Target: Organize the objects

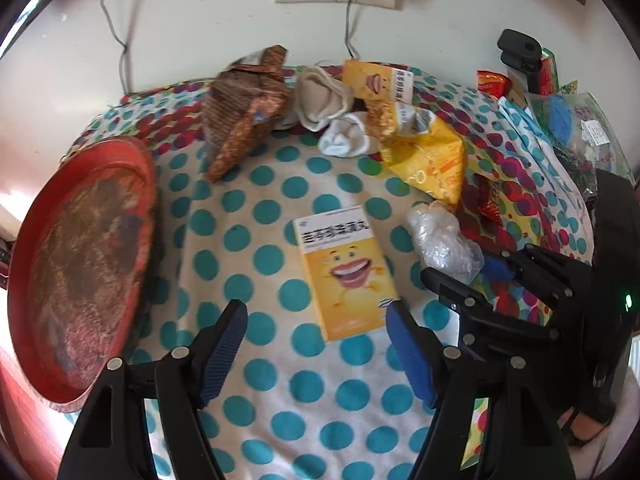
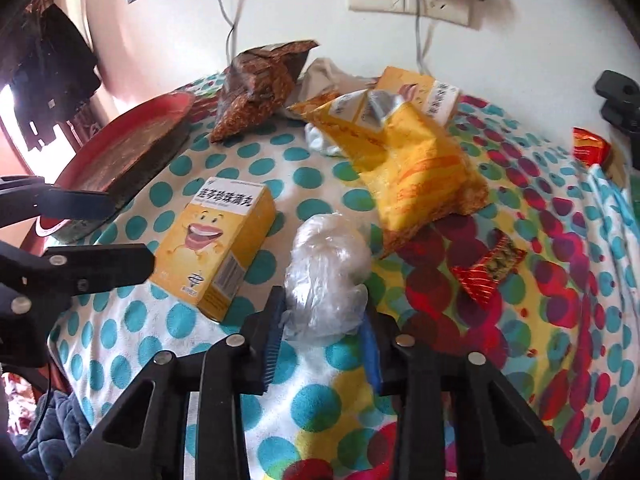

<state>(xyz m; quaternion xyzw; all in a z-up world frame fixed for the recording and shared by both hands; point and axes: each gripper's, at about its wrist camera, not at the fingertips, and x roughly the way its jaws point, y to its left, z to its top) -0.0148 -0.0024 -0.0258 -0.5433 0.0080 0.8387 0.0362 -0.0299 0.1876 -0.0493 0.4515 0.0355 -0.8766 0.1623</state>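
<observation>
A yellow medicine box (image 1: 345, 273) with a smiling face lies flat on the polka-dot cloth (image 1: 280, 392), just ahead of my open, empty left gripper (image 1: 316, 320). The box also shows in the right wrist view (image 2: 216, 244). My right gripper (image 2: 322, 320) is shut on a crumpled clear plastic bag (image 2: 328, 276), which also shows in the left wrist view (image 1: 442, 240). The right gripper (image 1: 480, 276) reaches in from the right in the left wrist view.
A round red tray (image 1: 80, 268) stands at the left edge. At the back lie a brown snack bag (image 1: 244, 116), rolled socks (image 1: 332, 116), a yellow snack bag (image 1: 424, 156) and a second yellow box (image 1: 376, 80). Red wrappers (image 2: 490, 270) and bagged clutter (image 1: 576, 128) lie right.
</observation>
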